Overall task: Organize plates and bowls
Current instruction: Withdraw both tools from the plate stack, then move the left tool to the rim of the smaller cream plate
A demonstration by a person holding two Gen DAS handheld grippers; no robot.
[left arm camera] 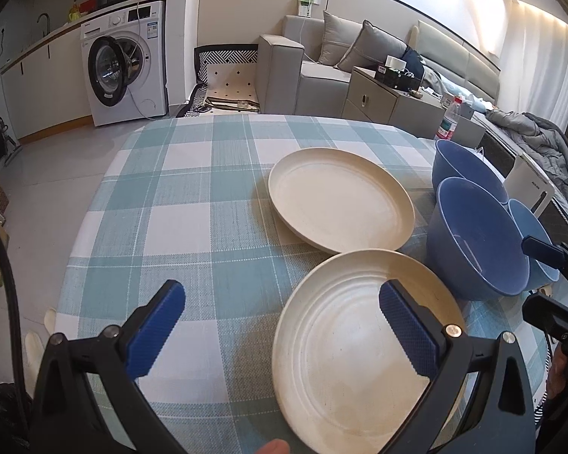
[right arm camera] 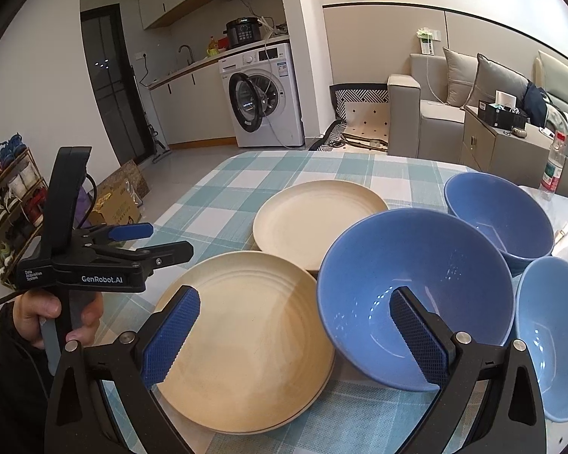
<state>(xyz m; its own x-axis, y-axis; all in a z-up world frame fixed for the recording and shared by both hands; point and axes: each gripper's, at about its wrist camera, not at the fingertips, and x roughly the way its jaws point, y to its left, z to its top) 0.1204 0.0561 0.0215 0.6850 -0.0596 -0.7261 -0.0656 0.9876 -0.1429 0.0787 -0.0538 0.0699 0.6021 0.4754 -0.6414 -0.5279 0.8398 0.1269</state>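
Two cream plates lie on the checked tablecloth (left arm camera: 170,208): a near plate (left arm camera: 340,359) (right arm camera: 242,340) and a far plate (left arm camera: 340,208) (right arm camera: 318,223). To their right stand three blue bowls: a middle bowl (left arm camera: 477,238) (right arm camera: 416,283), a far bowl (left arm camera: 465,166) (right arm camera: 500,219) and a right bowl (left arm camera: 530,227) (right arm camera: 556,333). My left gripper (left arm camera: 284,325) (right arm camera: 166,242) hovers open over the near plate's left rim, holding nothing. My right gripper (right arm camera: 295,336) (left arm camera: 537,282) is open and holds nothing, between the near plate and the middle bowl.
A water bottle (left arm camera: 448,121) (right arm camera: 554,168) stands at the table's far right corner. A hand (right arm camera: 38,314) holds the left gripper's handle. Beyond the table are a washing machine (left arm camera: 121,64), a sofa (left arm camera: 322,68) and a cabinet (left arm camera: 382,102). A shoe rack (right arm camera: 7,204) stands at left.
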